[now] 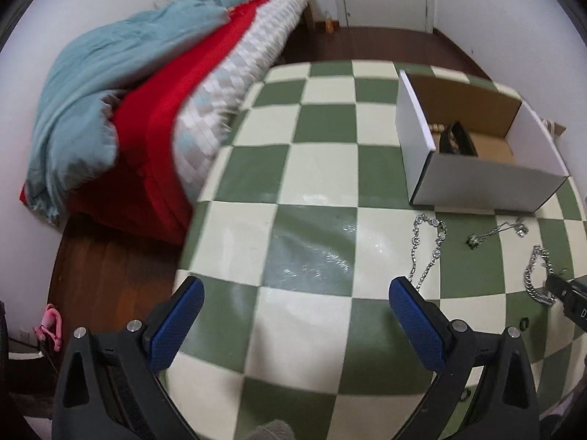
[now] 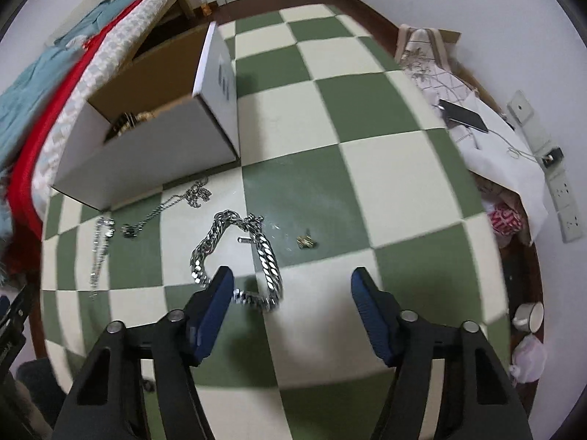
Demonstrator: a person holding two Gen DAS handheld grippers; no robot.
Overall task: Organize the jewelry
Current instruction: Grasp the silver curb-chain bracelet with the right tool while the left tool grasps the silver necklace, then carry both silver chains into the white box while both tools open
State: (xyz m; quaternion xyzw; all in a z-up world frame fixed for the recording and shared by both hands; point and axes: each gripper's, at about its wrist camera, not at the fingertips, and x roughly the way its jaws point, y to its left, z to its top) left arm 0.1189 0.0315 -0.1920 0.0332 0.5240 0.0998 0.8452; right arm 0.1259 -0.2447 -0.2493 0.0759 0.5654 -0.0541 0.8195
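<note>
Partly completed sorting of jewelry on a green-and-cream checked table (image 2: pixel 367 110). A white cardboard box (image 2: pixel 154 146) stands open near the far left of the table as seen from the right wrist; some pieces, among them beads and a dark item, are already seen inside it, though their kind cannot be made out. Four pieces are left on the table in front of the box: a heavy curb chain (image 2: pixel 234 253), a thin chain with a pendant (image 2: pixel 165 203), a crystal-link chain (image 2: pixel 99 249) and a small gold piece (image 2: pixel 306 242). The task is therefore judged to be under way, with most of the loose pieces not yet put away.

The right gripper (image 2: pixel 291 289) is held wide open and empty. The curb chain lies directly ahead of it; the near loop of the chain reaches between the jaws, close against the left pad (image 2: pixel 216 300), while the right pad stands well apart from it. Whether the pad touches the links cannot be told. The gold piece lies just beyond the chain, to its right.

The left gripper (image 1: pixel 293 300) is likewise wide open and empty, over bare table. The crystal-link chain (image 1: pixel 427 245) lies just beyond its right pad (image 1: pixel 414 315), and the box (image 1: pixel 477 179) farther off on the same side.
</note>
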